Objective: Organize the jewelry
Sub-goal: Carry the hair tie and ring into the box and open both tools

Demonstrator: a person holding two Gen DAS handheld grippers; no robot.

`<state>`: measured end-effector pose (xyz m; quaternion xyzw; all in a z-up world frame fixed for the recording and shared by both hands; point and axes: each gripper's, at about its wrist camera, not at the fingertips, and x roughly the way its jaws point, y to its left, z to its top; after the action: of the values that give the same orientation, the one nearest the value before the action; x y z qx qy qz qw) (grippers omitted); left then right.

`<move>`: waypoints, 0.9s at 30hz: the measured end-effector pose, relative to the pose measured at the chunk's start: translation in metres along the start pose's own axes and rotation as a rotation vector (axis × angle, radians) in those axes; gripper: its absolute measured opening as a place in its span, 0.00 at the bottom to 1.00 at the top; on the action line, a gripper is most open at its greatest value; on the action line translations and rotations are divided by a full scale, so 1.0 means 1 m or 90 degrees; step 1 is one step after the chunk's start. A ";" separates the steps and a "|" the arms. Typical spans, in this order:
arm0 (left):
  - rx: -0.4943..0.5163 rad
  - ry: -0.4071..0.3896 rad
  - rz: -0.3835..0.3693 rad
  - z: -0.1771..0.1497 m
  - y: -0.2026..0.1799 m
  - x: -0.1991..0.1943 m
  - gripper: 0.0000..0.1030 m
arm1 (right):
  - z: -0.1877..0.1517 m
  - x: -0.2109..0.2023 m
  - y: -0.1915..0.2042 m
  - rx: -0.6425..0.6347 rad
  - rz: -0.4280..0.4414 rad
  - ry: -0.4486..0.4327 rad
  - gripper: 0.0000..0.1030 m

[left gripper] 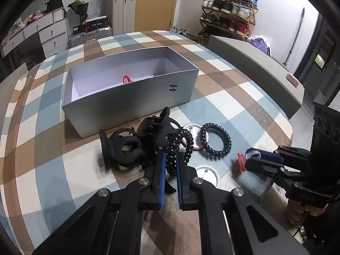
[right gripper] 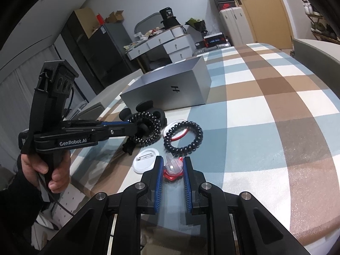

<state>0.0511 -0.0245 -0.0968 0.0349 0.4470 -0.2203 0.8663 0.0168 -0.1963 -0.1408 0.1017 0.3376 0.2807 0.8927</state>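
Observation:
An open grey box (left gripper: 136, 93) stands on the checked tablecloth, with a red item (left gripper: 127, 78) inside; the box also shows in the right wrist view (right gripper: 170, 89). My left gripper (left gripper: 170, 159) is shut on a black spiral hair tie (left gripper: 180, 146), lifted just above a pile of black hair claws (left gripper: 127, 146). My right gripper (right gripper: 173, 165) is shut on a clear and red piece (right gripper: 174, 166), low over the table. A second black spiral hair tie (left gripper: 215, 141) lies partly on a white round badge (left gripper: 192, 127). Another white badge (left gripper: 207, 174) lies nearer.
The table (right gripper: 276, 127) is covered with a blue, brown and white checked cloth. A grey chair back (left gripper: 255, 68) stands at its right edge. Drawers, suitcases and a shoe rack (left gripper: 229, 10) line the walls beyond.

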 end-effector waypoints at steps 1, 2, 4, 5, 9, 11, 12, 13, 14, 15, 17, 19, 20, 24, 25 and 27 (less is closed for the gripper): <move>0.002 -0.002 0.003 0.000 -0.001 -0.002 0.04 | 0.001 -0.001 0.001 -0.001 0.000 -0.002 0.17; 0.005 -0.003 0.006 -0.001 -0.002 -0.004 0.04 | 0.001 -0.002 0.002 -0.002 0.001 -0.004 0.17; 0.004 -0.006 0.008 0.000 -0.003 -0.008 0.04 | 0.001 -0.004 0.004 -0.007 0.003 -0.004 0.17; 0.002 -0.008 0.006 0.000 -0.003 -0.010 0.04 | 0.002 -0.004 0.006 -0.010 0.002 -0.001 0.17; 0.000 -0.027 0.005 0.002 -0.005 -0.020 0.04 | 0.004 -0.008 0.011 -0.021 0.006 0.004 0.17; -0.001 -0.038 0.006 0.003 -0.005 -0.026 0.04 | 0.006 -0.010 0.013 -0.022 0.007 0.000 0.17; -0.004 -0.045 0.007 0.004 -0.006 -0.030 0.04 | 0.008 -0.011 0.014 -0.024 0.008 -0.002 0.17; -0.007 -0.051 0.008 0.006 -0.005 -0.033 0.04 | 0.010 -0.012 0.015 -0.025 0.009 -0.003 0.17; -0.011 -0.060 0.007 0.007 -0.005 -0.037 0.04 | 0.012 -0.013 0.016 -0.026 0.009 -0.006 0.17; -0.013 -0.067 0.005 0.009 -0.004 -0.040 0.04 | 0.016 -0.015 0.017 -0.029 0.011 -0.010 0.17; -0.013 -0.083 0.007 0.013 -0.004 -0.046 0.04 | 0.024 -0.017 0.020 -0.034 0.015 -0.014 0.17; -0.008 -0.095 0.006 0.019 -0.003 -0.052 0.04 | 0.037 -0.019 0.023 -0.037 0.027 -0.020 0.17; -0.005 -0.101 0.008 0.022 -0.002 -0.054 0.04 | 0.044 -0.021 0.025 -0.036 0.037 -0.025 0.17; 0.003 -0.126 0.013 0.036 0.005 -0.061 0.04 | 0.077 -0.023 0.031 -0.052 0.050 -0.052 0.17; 0.003 -0.133 0.013 0.042 0.009 -0.063 0.04 | 0.086 -0.023 0.032 -0.055 0.054 -0.059 0.17; 0.002 -0.133 0.008 0.050 0.015 -0.063 0.04 | 0.104 -0.019 0.034 -0.062 0.057 -0.067 0.17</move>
<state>0.0632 -0.0016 -0.0196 0.0158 0.3537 -0.2180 0.9094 0.0589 -0.1783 -0.0400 0.0880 0.2716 0.3305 0.8996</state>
